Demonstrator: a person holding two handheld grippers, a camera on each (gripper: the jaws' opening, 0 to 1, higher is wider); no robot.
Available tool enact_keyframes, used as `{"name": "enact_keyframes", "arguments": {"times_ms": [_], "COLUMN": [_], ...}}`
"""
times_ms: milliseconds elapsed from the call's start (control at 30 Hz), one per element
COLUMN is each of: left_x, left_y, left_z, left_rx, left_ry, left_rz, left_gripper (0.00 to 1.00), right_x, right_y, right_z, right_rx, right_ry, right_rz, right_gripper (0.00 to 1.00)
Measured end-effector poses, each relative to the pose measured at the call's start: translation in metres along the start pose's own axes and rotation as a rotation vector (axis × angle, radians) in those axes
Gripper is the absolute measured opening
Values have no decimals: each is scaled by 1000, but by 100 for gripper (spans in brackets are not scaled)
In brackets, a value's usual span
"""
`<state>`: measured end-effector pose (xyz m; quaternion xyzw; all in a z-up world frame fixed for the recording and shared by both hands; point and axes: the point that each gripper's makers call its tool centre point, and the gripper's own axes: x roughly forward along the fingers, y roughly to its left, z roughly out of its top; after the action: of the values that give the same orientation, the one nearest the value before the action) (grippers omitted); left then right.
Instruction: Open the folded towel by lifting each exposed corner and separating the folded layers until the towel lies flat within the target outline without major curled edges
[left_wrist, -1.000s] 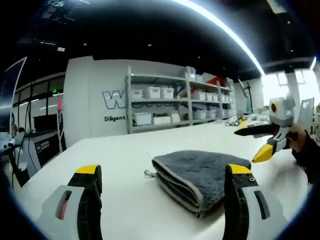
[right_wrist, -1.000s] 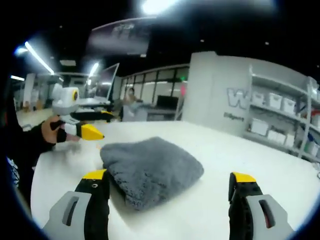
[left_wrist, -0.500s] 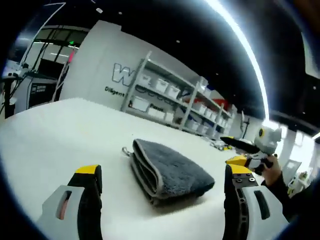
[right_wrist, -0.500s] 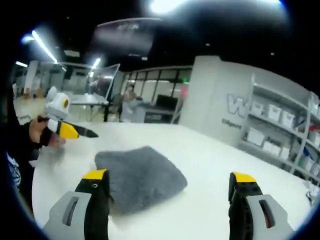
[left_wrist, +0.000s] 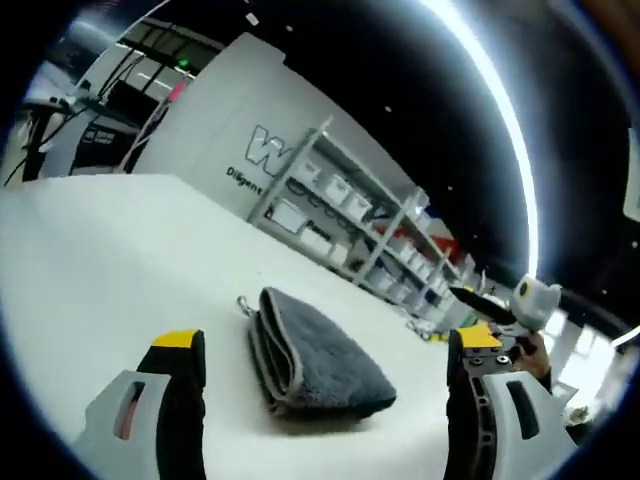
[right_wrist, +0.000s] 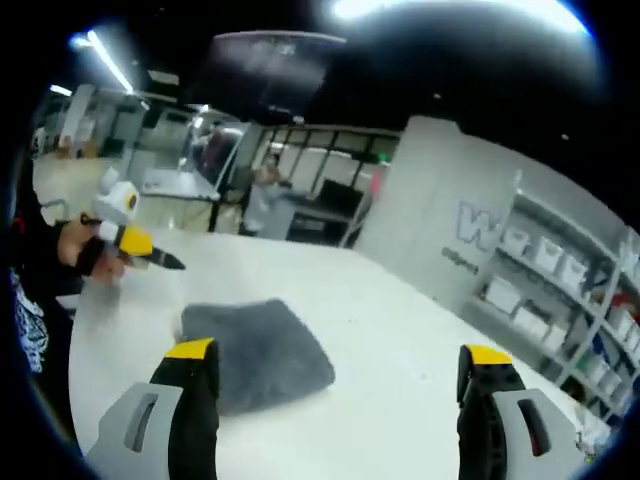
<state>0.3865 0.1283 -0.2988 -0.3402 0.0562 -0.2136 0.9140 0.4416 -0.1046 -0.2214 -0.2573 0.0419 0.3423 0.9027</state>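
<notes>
Left gripper (left_wrist: 318, 355): jaws spread wide, nothing held, above the white table (left_wrist: 90, 260); grey towel (left_wrist: 315, 350) folded on the table between and beyond the jaws, stacked fold edges and a small hanging loop (left_wrist: 243, 303) legible here alone. Right gripper (right_wrist: 338, 365): jaws likewise apart and empty, its view giving the towel's plain top. Risk, as judged: pinching all layers at once would drag the bundle rather than open it.
</notes>
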Motion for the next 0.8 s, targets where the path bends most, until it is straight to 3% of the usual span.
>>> {"name": "enact_keyframes", "arguments": {"times_ms": [67, 133, 300, 433, 533, 800], "left_x": [-5, -11, -14, -16, -16, -17], "left_y": [0, 3, 1, -4, -8, -37], "left_z": [10, 11, 0, 4, 9, 4], "left_rx": [-62, -111, -183, -216, -233, -253], "left_ry": [-86, -126, -125, -168, -205, -237], "left_rz": [8, 19, 17, 13, 28, -25], "left_gripper": [93, 93, 92, 93, 99, 100], "right_x": [-4, -6, -12, -15, -16, -13], "right_y": [-5, -9, -26, -34, -42, -54], "right_z": [10, 19, 40, 50, 60, 95], "right_rx": [-26, -39, -98, -173, -201, -272], "right_ry": [-5, -5, 4, 37, 68, 155], "right_rz": [0, 8, 7, 37, 54, 138], "right_gripper": [100, 100, 100, 100, 100, 100]}}
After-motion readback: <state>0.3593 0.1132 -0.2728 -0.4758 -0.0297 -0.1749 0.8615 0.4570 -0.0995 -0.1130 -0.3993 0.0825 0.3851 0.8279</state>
